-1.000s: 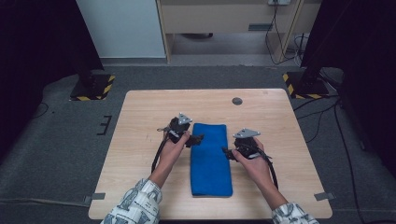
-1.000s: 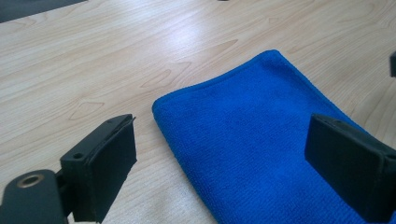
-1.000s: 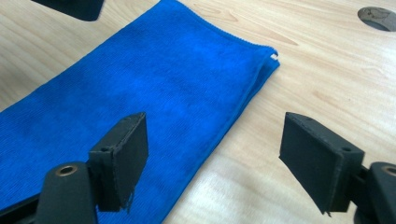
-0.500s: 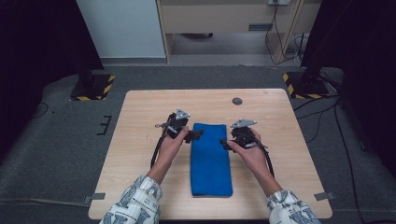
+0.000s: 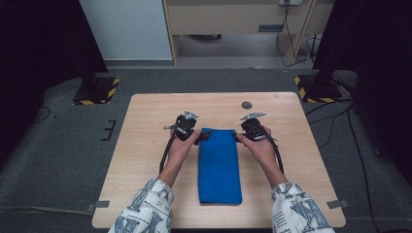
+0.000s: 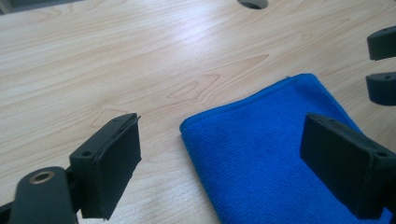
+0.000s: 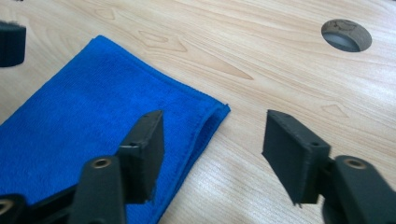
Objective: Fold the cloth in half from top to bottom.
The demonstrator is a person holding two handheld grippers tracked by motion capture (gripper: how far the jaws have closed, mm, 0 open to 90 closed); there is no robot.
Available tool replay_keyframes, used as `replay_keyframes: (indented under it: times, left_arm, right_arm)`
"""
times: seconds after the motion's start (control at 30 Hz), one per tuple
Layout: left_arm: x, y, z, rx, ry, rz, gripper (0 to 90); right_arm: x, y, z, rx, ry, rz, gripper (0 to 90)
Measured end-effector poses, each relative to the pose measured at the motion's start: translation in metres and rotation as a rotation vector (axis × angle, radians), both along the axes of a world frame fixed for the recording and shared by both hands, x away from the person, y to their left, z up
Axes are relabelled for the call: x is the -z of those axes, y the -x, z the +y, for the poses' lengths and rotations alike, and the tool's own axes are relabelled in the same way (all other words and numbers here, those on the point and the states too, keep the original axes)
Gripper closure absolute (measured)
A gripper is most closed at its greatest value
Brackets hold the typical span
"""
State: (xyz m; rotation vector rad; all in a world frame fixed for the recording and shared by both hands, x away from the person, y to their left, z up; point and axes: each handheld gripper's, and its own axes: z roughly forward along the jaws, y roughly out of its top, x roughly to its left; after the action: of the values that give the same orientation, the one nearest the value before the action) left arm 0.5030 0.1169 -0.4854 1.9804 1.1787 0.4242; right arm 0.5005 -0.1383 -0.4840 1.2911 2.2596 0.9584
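The left tongs [image 5: 203, 136] sit at the far left corner of the cloth [image 5: 219, 165], held in the left hand [image 5: 180, 148]. In the left gripper view their jaws stand wide apart: one jaw is over bare desk [image 6: 116, 60], the other over the cloth [image 6: 261, 163], and the cloth's corner lies between them. The pads do not press on the fabric.

The cloth is blue, folded into a long strip, and lies flat near the middle of the desk [image 5: 145, 145], its long side running away from the person.

The right tongs [image 5: 237, 137] sit at the far right corner of the cloth, held in the right hand [image 5: 262, 148]. Their jaws have just been closing, yet a clear gap remains between them. In the right gripper view one jaw is over the cloth [image 7: 93, 116] and the other over bare wood; the folded corner lies between them, not clamped.

A round hole [image 5: 247, 104] marks the desk beyond the right tongs.
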Motion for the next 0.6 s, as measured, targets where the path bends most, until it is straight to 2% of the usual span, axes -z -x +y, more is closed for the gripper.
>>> replay_keyframes:
  times: [0.07,0.17,0.23,0.37,0.6]
  left_arm:
    - [0.002,-0.002,-0.001,-0.01,-0.007,0.009,13.5]
    - [0.005,-0.006,-0.003,-0.004,-0.03,0.031,18.2]
    - [0.006,-0.009,-0.004,-0.012,-0.034,0.031,20.3]
    - [0.01,-0.014,-0.006,-0.027,-0.047,0.044,25.6]
    - [0.021,-0.02,-0.008,-0.033,-0.058,0.069,29.1]
  right_arm:
    - [0.0,-0.003,0.003,0.025,0.016,0.022,44.9]
    - [0.003,-0.008,0.008,0.022,0.026,0.04,49.9]
    - [0.007,-0.013,0.011,0.02,0.03,0.053,51.4]
    - [0.012,-0.023,0.016,0.034,0.019,0.074,53.9]
    - [0.025,-0.032,0.023,0.052,0.015,0.11,51.1]
